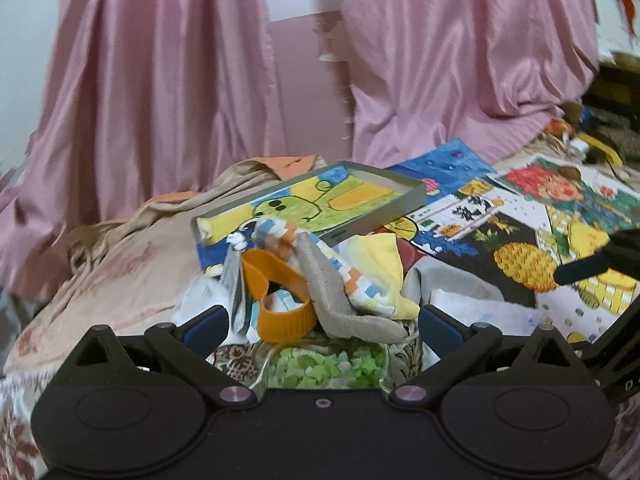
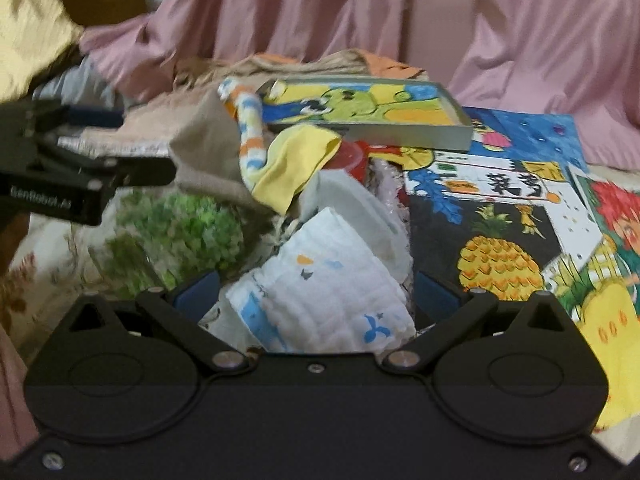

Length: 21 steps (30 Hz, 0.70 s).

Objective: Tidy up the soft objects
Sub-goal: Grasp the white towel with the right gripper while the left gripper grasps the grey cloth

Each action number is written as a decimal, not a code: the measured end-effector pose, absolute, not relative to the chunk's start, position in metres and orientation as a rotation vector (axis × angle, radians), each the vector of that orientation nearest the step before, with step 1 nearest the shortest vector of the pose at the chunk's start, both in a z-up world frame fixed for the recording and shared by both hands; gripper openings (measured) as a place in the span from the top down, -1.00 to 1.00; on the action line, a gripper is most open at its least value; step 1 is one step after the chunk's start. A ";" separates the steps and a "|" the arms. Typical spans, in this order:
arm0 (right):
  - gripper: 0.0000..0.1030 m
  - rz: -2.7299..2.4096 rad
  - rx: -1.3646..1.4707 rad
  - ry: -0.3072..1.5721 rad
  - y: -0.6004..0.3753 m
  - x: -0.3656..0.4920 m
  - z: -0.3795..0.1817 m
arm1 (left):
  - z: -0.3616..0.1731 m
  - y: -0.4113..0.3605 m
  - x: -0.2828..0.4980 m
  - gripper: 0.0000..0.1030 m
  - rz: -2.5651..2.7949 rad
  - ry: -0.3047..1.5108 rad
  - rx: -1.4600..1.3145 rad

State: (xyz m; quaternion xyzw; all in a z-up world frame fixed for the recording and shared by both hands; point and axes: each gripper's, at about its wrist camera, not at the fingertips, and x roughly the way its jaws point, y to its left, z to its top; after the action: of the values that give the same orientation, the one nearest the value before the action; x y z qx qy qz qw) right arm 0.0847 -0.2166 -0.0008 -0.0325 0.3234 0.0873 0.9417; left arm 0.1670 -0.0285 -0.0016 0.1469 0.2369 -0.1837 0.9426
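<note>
Left wrist view fills its upper half with pink curtains [image 1: 160, 92], and below them a tan blanket [image 1: 120, 264] spreads across the left middle of the frame. Colourful children's drawings [image 1: 520, 232] cover the right middle. A grey tray [image 1: 384, 208] holding a green cartoon picture sits tilted at centre. Just under it lies the heap of soft things: a beige cloth [image 1: 340, 300], a yellow sock [image 1: 380, 276] with orange and blue squares, and an orange band [image 1: 280, 304] standing in a loop. Green bits [image 1: 320, 368] show at lower centre. The left gripper [image 1: 324, 320] is spread wide around the heap, grasping nothing.

Right wrist view shows the same heap at centre, with a white quilted cloth [image 2: 320, 292] lying between the parted fingers of the right gripper [image 2: 316, 296], which is released; whether the pads touch it cannot be told. A striped sock [image 2: 250, 128] rises above the yellow one.
</note>
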 end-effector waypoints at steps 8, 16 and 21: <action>-0.99 0.223 -0.131 0.703 -0.195 0.106 -0.025 | -0.016 -0.029 0.187 -0.79 -0.442 0.520 0.293; -0.82 0.207 -0.185 0.738 -0.182 0.119 -0.044 | -0.022 -0.038 0.191 -0.64 -0.485 0.513 0.323; -0.44 0.185 -0.179 0.770 -0.190 0.123 -0.052 | -0.024 -0.043 0.193 -0.46 -0.465 0.503 0.349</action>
State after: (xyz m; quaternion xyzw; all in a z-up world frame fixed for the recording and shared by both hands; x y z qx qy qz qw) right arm 0.1226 -0.1899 -0.0524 -0.0873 0.3745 0.0902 0.9187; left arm 0.1929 -0.0428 -0.0244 0.1702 0.2453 -0.2267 0.9271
